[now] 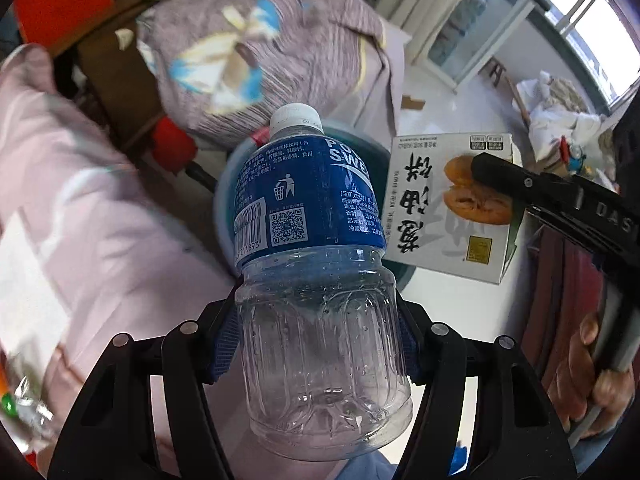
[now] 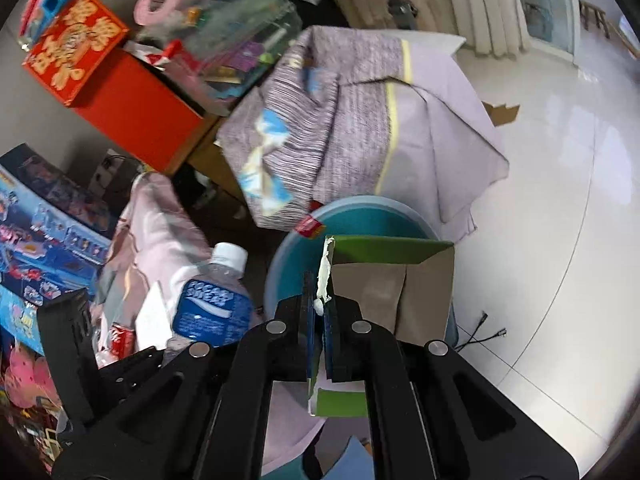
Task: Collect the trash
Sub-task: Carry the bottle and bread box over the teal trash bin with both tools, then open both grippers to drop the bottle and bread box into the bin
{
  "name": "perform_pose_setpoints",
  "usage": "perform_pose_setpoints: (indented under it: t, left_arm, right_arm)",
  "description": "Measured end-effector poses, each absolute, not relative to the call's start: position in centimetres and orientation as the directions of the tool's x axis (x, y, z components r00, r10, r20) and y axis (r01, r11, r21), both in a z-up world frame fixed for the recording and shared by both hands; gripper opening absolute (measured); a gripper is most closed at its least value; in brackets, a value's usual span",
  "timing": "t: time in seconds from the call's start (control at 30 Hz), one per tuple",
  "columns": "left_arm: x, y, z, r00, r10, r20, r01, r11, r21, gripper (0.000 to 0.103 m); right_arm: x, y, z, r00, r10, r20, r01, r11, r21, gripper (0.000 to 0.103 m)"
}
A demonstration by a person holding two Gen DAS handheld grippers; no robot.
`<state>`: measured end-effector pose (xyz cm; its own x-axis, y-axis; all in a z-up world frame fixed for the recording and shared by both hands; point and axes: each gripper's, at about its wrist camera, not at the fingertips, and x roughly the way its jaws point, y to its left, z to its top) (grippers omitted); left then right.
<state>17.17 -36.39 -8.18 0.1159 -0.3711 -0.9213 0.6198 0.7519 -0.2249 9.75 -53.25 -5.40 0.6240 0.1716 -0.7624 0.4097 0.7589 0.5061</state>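
Bottle [image 1: 316,280] and carton [image 2: 384,292] both hang over the blue bin [image 2: 288,264], so the drop wants each centred above the opening before letting go. Left gripper [image 1: 320,340] clamps the empty bottle's clear lower body; right gripper [image 2: 324,344] pinches the carton's edge. Draped purple cloth [image 2: 348,120] crowds the bin's far rim, pink bedding [image 1: 80,220] its left.

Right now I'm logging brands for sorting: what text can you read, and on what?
"POC... SWEA...", cut off, on the blue label of the bottle held in the left tool.
"211893" under its barcode; other label print too small.
"DAS", cut off, on the right tool.
Large Chinese characters, upside down, on the white box.
Gold characters on the red box, blurred.
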Motion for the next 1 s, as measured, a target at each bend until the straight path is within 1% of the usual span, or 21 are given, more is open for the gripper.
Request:
perform_pose_setpoints:
  t: [0.23, 0.43, 0.57, 0.63, 0.7, 0.77, 0.83, 0.9, 0.93, 0.97, 1.0]
  left_arm:
    - [19.2, -38.5, -11.3, 0.077, -0.319, -0.945, 0.605, 0.768, -0.210, 0.067]
    - [19.6, -37.7, -11.9, 0.090, -0.300, -0.950, 0.587, 0.786, -0.193, 0.067]
    - [19.8, -36.5, -11.6, 0.093, -0.305, -0.948, 0.561, 0.803, -0.204, 0.068]
    - [19.8, -35.8, -11.0, 0.102, -0.312, -0.945, 0.548, 0.810, -0.209, 0.072]
    - [19.6, -35.1, -10.3, 0.116, -0.326, -0.938, 0.536, 0.816, -0.217, 0.082]
    - [19.4, -34.5, -9.6, 0.131, -0.337, -0.932, 0.527, 0.820, -0.222, 0.086]
    - [19.3, -34.0, -8.9, 0.141, -0.347, -0.927, 0.523, 0.821, -0.227, 0.089]
    - [19.2, -33.5, -8.3, 0.151, -0.357, -0.922, 0.516, 0.824, -0.235, 0.092]
    - [19.2, -33.3, -8.0, 0.156, -0.359, -0.920, 0.514, 0.825, -0.235, 0.092]
    - [19.1, -33.1, -7.7, 0.162, -0.360, -0.919, 0.513, 0.826, -0.233, 0.093]
    - [19.0, -33.0, -7.6, 0.167, -0.360, -0.918, 0.513, 0.827, -0.231, 0.094]
  right_arm:
    - [11.2, -53.6, -8.6, 0.565, 0.198, -0.801, 0.440, 0.750, 0.495, 0.004]
    - [11.9, -53.5, -10.1, 0.543, 0.216, -0.812, 0.447, 0.744, 0.497, 0.004]
    - [12.1, -53.4, -10.2, 0.538, 0.215, -0.815, 0.444, 0.749, 0.491, 0.004]
    - [12.2, -53.4, -10.2, 0.538, 0.214, -0.816, 0.444, 0.750, 0.490, 0.004]
    - [12.3, -53.4, -10.3, 0.533, 0.226, -0.815, 0.442, 0.748, 0.496, 0.004]
    - [12.7, -53.0, -10.5, 0.528, 0.240, -0.815, 0.433, 0.750, 0.501, 0.004]
    - [13.1, -52.2, -10.5, 0.523, 0.260, -0.812, 0.416, 0.753, 0.509, 0.009]
    - [13.5, -51.7, -10.4, 0.517, 0.269, -0.813, 0.405, 0.760, 0.509, 0.024]
    - [13.6, -51.5, -10.2, 0.518, 0.264, -0.814, 0.403, 0.764, 0.504, 0.042]
    - [13.6, -51.4, -9.9, 0.521, 0.252, -0.815, 0.402, 0.771, 0.495, 0.051]
    - [13.6, -51.2, -9.7, 0.524, 0.242, -0.817, 0.400, 0.777, 0.486, 0.051]
